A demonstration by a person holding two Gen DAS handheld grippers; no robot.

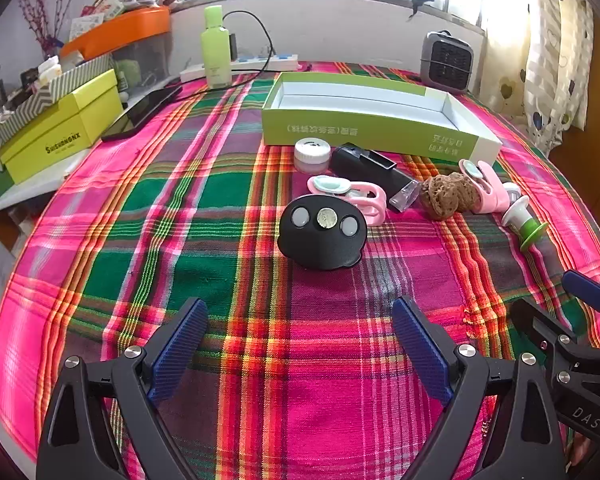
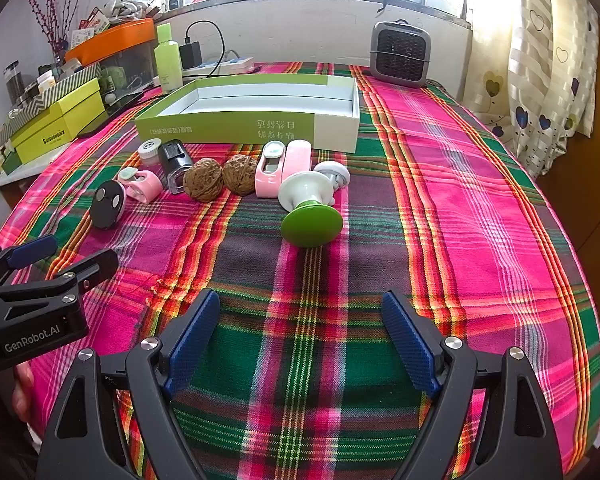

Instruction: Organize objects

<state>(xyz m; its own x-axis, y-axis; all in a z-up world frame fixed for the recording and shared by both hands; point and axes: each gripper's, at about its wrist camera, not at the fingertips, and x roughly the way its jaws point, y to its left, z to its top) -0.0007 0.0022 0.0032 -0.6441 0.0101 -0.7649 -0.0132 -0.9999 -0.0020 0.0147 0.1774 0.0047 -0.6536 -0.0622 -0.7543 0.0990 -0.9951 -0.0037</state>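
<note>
A row of small things lies across the middle of the table, which is covered with a pink and green plaid cloth. From left to right there is a black oval case with three round inserts, a pink clip, a white jar, a black rectangular box, two walnuts, a second pink clip and a green and white stand lying on its side. Just beyond them, at the far side, sits an open green tray with white inner walls. A small grey heater stands far right, a green bottle far left by a power strip.

The left tongs hang wide open above bare cloth, near of the black case, holding and touching nothing. The right tongs are likewise spread wide over the cloth, near of the green stand, with nothing between the blue pads.
</note>
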